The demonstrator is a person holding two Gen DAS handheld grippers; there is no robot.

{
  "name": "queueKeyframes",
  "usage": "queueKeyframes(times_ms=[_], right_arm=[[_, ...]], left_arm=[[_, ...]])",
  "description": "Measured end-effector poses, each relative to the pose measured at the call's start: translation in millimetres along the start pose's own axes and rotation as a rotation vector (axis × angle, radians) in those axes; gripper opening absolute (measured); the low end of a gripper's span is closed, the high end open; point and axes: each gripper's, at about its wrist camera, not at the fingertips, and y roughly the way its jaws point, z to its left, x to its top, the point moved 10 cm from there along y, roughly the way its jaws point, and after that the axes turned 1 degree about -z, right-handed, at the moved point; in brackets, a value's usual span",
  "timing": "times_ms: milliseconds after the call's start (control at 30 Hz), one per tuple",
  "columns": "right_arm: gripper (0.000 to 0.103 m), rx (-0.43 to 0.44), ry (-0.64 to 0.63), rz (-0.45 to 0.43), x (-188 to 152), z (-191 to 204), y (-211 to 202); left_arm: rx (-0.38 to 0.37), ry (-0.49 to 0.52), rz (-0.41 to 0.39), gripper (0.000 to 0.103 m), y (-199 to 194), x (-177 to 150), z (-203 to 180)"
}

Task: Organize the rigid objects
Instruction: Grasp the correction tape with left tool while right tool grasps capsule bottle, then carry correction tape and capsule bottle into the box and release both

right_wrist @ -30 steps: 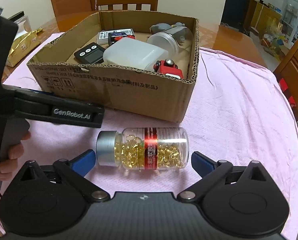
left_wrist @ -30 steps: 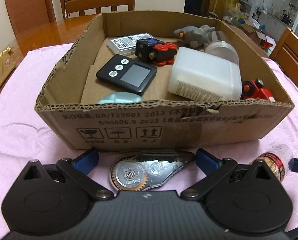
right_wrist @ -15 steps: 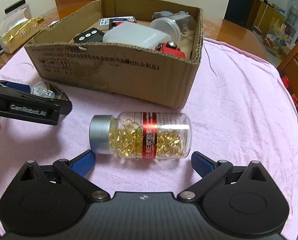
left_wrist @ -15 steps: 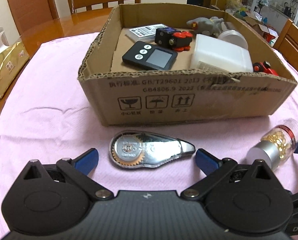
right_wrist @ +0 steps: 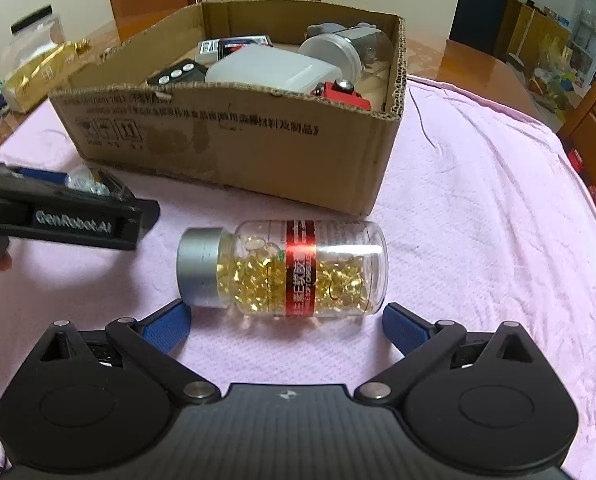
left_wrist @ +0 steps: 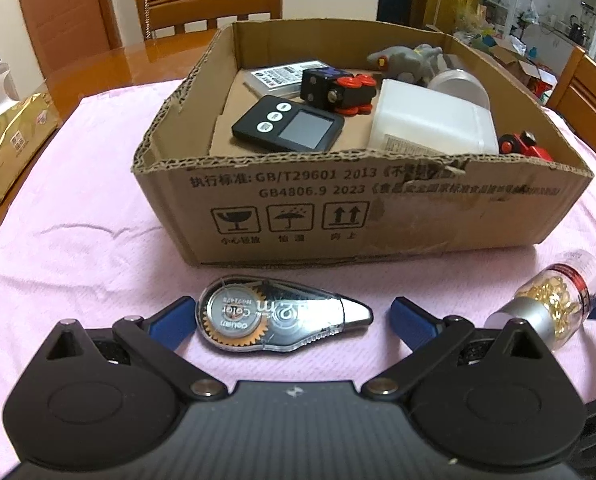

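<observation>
Correction tape (left_wrist: 281, 322) lies lengthwise across the spread left hand-held gripper (left_wrist: 287, 318), pill bottle (right_wrist: 283, 270) likewise sideways between the wide-open right hand-held gripper (right_wrist: 283, 322), both on the pink cloth (right_wrist: 478, 208) before the cardboard box (left_wrist: 362, 208) already holding timer (left_wrist: 287, 130), white container (left_wrist: 432, 124) and toys

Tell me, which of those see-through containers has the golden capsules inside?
The silver-capped bottle lying on the pink cloth, outside the cardboard box. The white-lidded jar inside the box shows no capsules.
</observation>
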Motion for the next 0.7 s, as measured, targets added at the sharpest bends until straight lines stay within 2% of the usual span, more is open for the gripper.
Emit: queueKeyframes(times_ms=[267, 333, 433, 700], right_arm=[[0.103, -0.010, 0.019, -0.013, 19, 5, 3], [0.102, -0.016, 0.013, -0.015, 22, 5, 4], [0.096, -0.036, 0.004, 0.009, 23, 5, 5], [0.096, -0.014, -0.019, 0.035, 23, 7, 1]], left_arm=[[-0.032, 0.044, 0.010, 0.099, 0, 1, 0], [-0.041, 0.058, 0.013, 0.096, -2, 1, 0], [-0.049, 0.070, 0.027, 0.092, -2, 2, 1], [-0.075, 0.104, 0.059, 0.089, -5, 3, 6]])
